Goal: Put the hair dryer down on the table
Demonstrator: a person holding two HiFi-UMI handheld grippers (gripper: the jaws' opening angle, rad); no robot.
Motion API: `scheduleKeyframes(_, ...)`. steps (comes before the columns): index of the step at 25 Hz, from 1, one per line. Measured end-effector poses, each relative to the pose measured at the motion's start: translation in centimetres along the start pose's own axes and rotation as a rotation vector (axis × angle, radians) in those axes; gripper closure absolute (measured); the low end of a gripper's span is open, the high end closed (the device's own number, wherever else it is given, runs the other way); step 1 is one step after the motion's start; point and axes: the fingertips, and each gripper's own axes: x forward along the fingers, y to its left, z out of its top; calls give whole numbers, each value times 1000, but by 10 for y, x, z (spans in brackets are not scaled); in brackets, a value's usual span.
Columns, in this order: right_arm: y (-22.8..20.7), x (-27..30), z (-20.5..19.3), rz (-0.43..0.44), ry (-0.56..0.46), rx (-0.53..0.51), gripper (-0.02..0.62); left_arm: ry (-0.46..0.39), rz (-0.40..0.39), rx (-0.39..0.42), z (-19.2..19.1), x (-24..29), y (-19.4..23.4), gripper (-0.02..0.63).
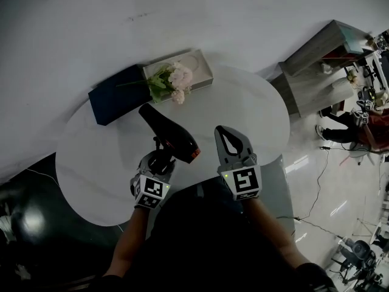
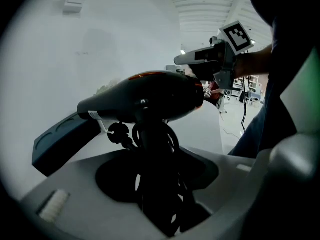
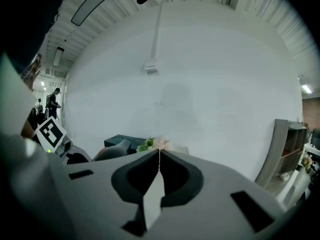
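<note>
A black hair dryer (image 1: 169, 132) with an orange-red rear end is held above the white round table (image 1: 255, 108). My left gripper (image 1: 161, 158) is shut on its handle, where the cord is coiled. In the left gripper view the hair dryer (image 2: 150, 96) lies across the frame, nozzle to the left, and its handle drops down between the jaws of my left gripper (image 2: 156, 176). My right gripper (image 1: 227, 132) hovers just right of the dryer, shut with nothing in it. In the right gripper view my right gripper (image 3: 159, 152) has its tips touching.
At the table's far side a dark navy box (image 1: 114, 96) lies next to a pale tray (image 1: 203, 72) holding pink flowers (image 1: 177, 78). A white wall rises behind the table. A grey shelf unit (image 1: 319, 59) stands on the glossy floor at the right.
</note>
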Motion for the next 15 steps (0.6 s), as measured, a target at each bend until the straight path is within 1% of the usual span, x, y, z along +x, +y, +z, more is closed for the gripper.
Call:
scheduleKeyframes(4, -5, -1, -3, -8, 4, 2, 581, 63, -34, 27, -10, 13, -8, 379)
scheduleKeyframes(10, -10, -1, -6, -9, 10, 3, 581, 131, -94, 74, -20, 28, -18, 379)
scheduleKeyframes(15, -12, -1, -9, -6, 14, 11, 581, 180, -113, 91, -26, 36, -21, 379)
